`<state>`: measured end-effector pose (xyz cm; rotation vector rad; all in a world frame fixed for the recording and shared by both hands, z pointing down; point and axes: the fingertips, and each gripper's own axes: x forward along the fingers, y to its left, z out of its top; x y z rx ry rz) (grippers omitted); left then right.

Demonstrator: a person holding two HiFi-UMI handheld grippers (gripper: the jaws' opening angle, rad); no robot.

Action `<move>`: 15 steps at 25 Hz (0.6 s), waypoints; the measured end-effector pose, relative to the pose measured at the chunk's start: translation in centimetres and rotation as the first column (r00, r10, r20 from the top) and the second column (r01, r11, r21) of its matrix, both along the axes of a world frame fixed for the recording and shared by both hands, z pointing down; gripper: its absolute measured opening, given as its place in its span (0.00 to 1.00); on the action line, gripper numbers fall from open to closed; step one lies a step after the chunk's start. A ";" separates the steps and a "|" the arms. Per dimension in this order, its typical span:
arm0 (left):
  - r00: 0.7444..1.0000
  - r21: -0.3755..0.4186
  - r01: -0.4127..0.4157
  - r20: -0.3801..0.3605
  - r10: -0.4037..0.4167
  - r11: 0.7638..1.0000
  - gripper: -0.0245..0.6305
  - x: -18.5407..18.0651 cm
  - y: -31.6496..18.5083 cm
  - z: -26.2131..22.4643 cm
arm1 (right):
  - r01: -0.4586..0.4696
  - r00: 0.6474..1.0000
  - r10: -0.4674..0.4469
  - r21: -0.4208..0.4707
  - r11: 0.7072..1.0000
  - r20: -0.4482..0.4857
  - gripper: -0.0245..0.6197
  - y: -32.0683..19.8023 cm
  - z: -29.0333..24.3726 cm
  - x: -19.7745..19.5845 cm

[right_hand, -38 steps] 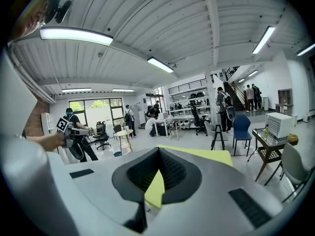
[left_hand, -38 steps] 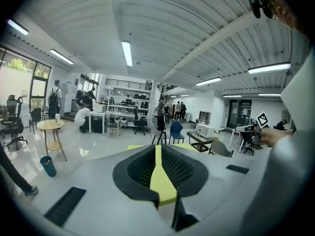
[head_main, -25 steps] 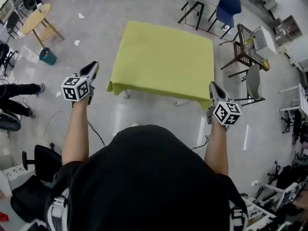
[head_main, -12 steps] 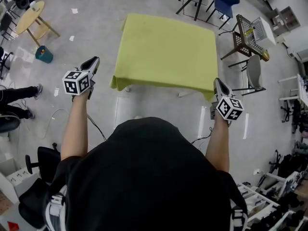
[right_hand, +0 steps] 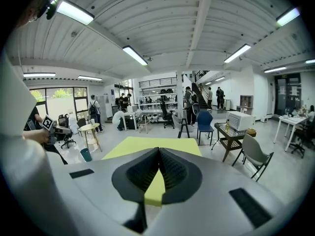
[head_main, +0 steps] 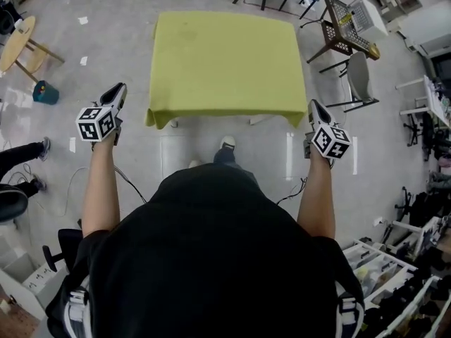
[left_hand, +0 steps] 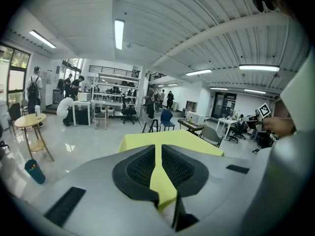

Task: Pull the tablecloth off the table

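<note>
Yellow-green tablecloth (head_main: 225, 62) lies spread over the table (head_main: 258, 120), untouched. Left gripper (head_main: 119, 89), jaws a sliver apart, and right gripper (head_main: 312, 105), jaws together, flank its near corners empty, probably lining up to grab.

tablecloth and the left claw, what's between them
Only bare grey floor: in the head view the left claw hangs beside the tablecloth's near left corner, not touching it.
</note>
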<state>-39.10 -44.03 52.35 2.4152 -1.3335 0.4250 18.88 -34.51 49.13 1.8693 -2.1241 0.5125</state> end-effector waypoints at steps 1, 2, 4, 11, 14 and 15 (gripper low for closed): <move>1.000 0.000 -0.007 0.003 0.007 1.000 0.12 0.5 -0.3 0.3 | -0.010 1.000 0.010 -0.008 1.000 -0.006 0.06 0.0 0.6 1.0; 1.000 0.001 -0.013 0.008 0.013 1.000 0.12 0.9 -0.5 0.6 | -0.019 1.000 0.019 -0.017 1.000 -0.012 0.06 0.0 1.2 1.9; 1.000 -0.002 -0.021 0.021 0.021 1.000 0.12 1.6 -1.0 1.2 | -0.036 0.999 0.035 -0.043 0.998 -0.024 0.07 -0.2 2.7 3.9; 0.994 -0.066 -0.040 0.100 0.047 0.997 0.15 4.5 -2.5 4.9 | -0.071 0.996 0.059 -0.179 0.981 -0.074 0.08 -0.6 9.3 12.0; 0.986 -0.103 -0.054 0.151 0.069 0.993 0.17 4.2 -3.3 7.3 | -0.076 0.995 0.058 -0.237 0.969 -0.082 0.09 -1.3 12.7 13.3; 0.982 -0.115 -0.058 0.170 0.077 0.992 0.17 4.2 -3.5 8.1 | -0.074 0.995 0.054 -0.255 0.964 -0.084 0.10 -1.5 13.7 13.8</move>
